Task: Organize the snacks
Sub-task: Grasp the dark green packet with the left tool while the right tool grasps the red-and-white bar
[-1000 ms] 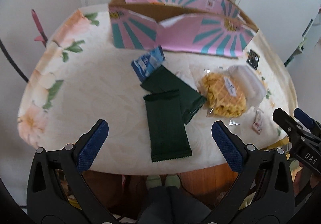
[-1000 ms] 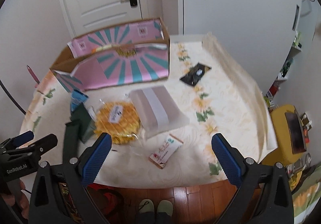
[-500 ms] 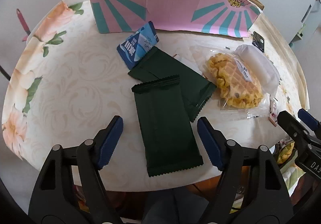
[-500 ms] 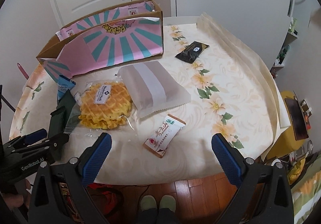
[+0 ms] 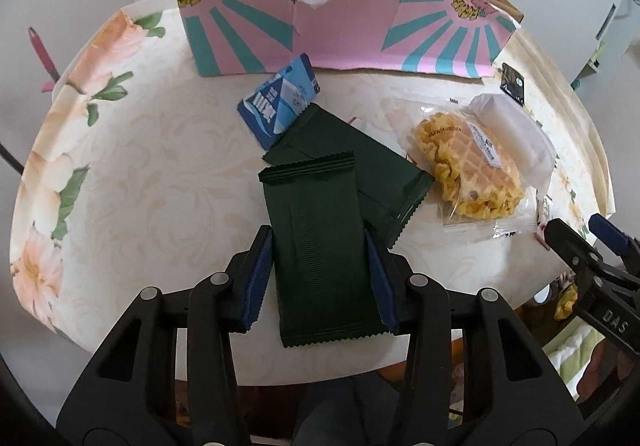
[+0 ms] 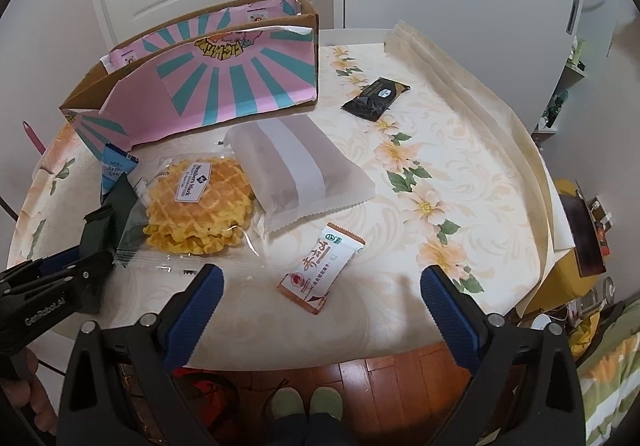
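In the left wrist view, the left gripper [image 5: 320,270] points steeply down at the table edge. Its jaws have just been closing, and the blue ribbed pads [image 5: 260,274] now press on both long sides of a flat dark green foil snack packet with zigzag ends [image 5: 320,238]. This packet lies partly over a second dark green packet [image 5: 380,182], whose far end is under a small blue and white pouch [image 5: 280,104]. To the right lies a yellow waffle in clear plastic wrap [image 5: 468,166], with a white frosted pillow pack [image 5: 516,134] touching it. Behind stands an open pink and teal cardboard box [image 5: 344,34] on the cream floral tablecloth [image 5: 132,174].

In the right wrist view, the right gripper [image 6: 320,310] hangs tilted down above the near table edge, jaws wide apart and holding nothing. Just beyond it lies a white and orange sachet [image 6: 322,266]. A black wrapped snack [image 6: 376,92] lies apart, near the box's right end. The person's slippers [image 6: 306,404] show on the wooden floor.
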Demonstrator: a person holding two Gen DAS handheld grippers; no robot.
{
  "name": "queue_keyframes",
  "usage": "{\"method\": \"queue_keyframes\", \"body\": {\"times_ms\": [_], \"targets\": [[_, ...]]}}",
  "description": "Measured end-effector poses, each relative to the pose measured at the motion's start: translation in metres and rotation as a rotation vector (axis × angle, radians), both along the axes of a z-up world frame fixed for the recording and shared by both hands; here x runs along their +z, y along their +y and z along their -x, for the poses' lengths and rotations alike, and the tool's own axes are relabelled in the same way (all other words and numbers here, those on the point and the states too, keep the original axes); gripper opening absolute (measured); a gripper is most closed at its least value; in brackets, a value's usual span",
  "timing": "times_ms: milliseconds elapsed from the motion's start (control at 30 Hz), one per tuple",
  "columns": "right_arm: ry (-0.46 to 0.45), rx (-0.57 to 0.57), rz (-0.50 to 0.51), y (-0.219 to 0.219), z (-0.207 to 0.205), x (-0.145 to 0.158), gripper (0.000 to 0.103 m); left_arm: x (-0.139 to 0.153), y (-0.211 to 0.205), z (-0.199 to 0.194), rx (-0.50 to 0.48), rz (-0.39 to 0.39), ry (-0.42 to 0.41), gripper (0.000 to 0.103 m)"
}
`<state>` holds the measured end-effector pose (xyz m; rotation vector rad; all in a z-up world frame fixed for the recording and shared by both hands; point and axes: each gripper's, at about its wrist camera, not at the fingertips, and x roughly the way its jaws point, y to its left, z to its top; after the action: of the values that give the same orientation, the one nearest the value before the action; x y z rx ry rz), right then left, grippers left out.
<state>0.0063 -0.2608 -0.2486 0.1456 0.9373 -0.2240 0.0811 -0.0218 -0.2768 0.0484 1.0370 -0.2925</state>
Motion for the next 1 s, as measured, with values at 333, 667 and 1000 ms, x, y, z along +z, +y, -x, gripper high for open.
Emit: {"method": "queue_keyframes", "body": {"times_ms": [333, 667, 1000], "targets": [[0.028, -0.075, -0.014, -0.009, -0.01, -0.007, 0.055, 0.014, 0.008, 0.001, 0.001, 0.009, -0.027, 0.042], [0.036, -0.093, 0.013, 0.003, -0.021, -0.019, 0.029, 0.024, 0.015, 0.0, 0.003, 0.024, -0.037, 0.042], [0.013, -0.056, 0.008, 0.004, -0.019, -0.017, 0.02, 0.033, 0.016, -0.001, 0.005, 0.026, -0.055, 0.042]]}}
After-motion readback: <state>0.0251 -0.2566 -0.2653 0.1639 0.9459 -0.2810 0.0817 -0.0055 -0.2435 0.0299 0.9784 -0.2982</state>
